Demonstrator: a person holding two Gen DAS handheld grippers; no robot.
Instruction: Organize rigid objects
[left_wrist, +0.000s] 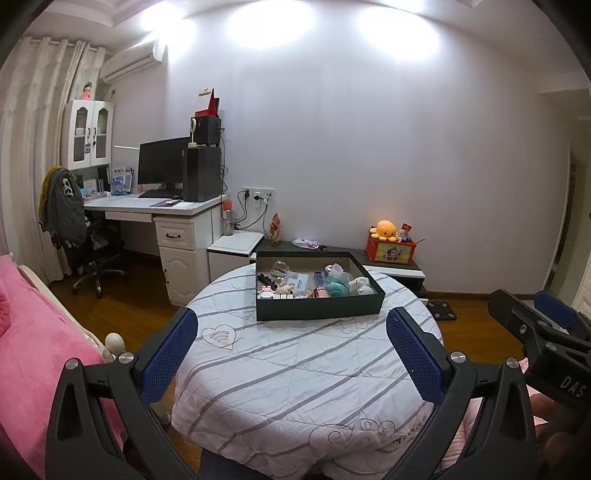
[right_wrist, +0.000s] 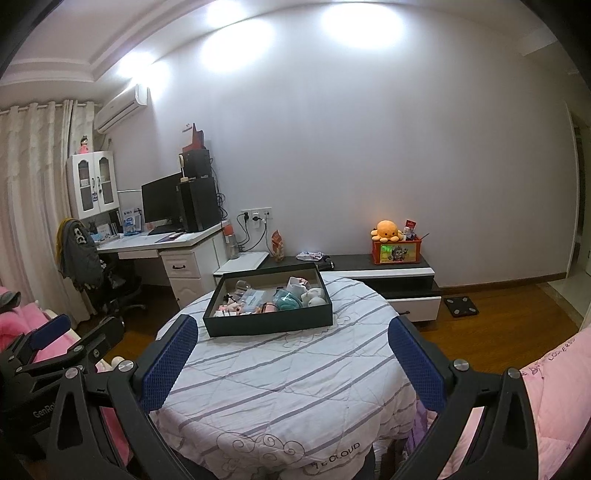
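A dark green open box stands on the far part of a round table covered with a striped white quilt. Inside lie several small items: a teal round thing, a white plush toy, a clear cup and small pink-white blocks. My left gripper hangs open above the near side of the table, nothing between its blue pads. My right gripper is open too, short of the box, and also shows at the left wrist view's right edge.
A pink bed lies at the left, pink bedding at the right. Behind the table stand a white desk with a monitor, an office chair and a low black-and-white cabinet bearing an orange plush and a red box. Wooden floor surrounds the table.
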